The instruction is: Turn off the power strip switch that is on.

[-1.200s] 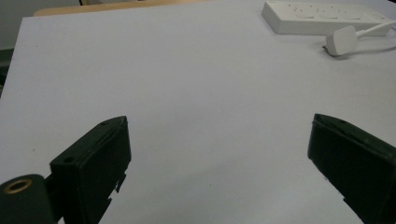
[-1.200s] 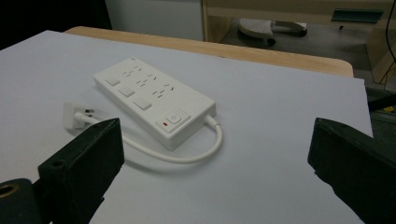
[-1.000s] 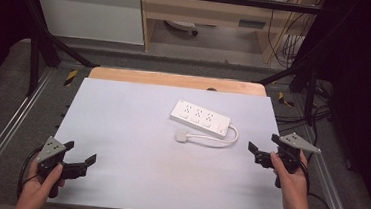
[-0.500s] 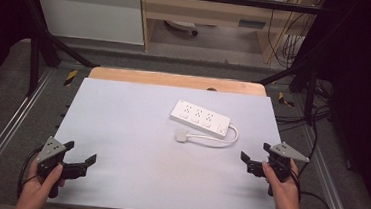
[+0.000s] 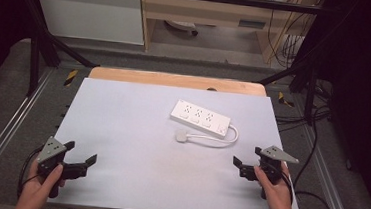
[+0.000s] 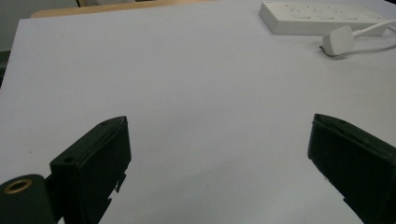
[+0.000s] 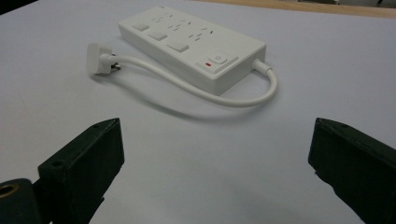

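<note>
A white power strip (image 5: 200, 118) (image 7: 191, 43) (image 6: 322, 17) lies flat right of the table's middle, its short cable (image 5: 220, 142) (image 7: 219, 95) looping back to a white plug (image 5: 181, 136) (image 7: 96, 58) (image 6: 337, 40) on the surface beside it. My left gripper (image 5: 79, 156) (image 6: 219, 172) rests open at the near left corner, far from the strip. Near the right edge my right gripper (image 5: 248, 158) (image 7: 215, 172) is open, a short way in front of the cable loop. Both hold nothing.
The pale grey table top (image 5: 135, 145) has a wooden strip (image 5: 175, 80) along its far edge. Metal rails (image 5: 0, 140) run down both sides, and black cables (image 5: 312, 194) trail on the floor at the right.
The right gripper has drawn back toward the near edge and slightly leftward, and sits lower. The left gripper has hardly moved.
</note>
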A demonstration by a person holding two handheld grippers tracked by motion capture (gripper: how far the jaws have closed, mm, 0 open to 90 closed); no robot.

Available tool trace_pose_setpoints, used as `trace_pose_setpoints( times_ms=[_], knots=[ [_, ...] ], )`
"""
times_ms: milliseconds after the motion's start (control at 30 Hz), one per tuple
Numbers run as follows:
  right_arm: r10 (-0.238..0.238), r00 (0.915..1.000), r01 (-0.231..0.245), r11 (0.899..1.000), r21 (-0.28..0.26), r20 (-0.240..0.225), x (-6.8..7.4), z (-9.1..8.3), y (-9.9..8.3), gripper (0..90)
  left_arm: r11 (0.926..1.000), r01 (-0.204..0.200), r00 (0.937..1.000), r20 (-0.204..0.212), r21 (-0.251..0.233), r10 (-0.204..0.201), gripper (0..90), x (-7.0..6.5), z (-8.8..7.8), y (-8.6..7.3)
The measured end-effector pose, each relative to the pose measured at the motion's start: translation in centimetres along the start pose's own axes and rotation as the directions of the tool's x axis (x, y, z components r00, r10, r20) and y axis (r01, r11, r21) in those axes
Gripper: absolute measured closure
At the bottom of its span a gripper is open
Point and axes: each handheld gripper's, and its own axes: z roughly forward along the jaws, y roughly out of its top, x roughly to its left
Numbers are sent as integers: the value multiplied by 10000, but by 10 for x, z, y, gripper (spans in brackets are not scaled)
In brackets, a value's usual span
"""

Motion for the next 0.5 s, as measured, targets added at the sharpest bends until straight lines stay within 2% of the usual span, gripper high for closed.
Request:
trace_pose_setpoints(
  times_ms=[500],
  knots=[
    [-346,9990,362,9976,595,-271,14,20,-10,32,10000,-12,10000,52,-53,12,60,-1,0,0]
  ],
)
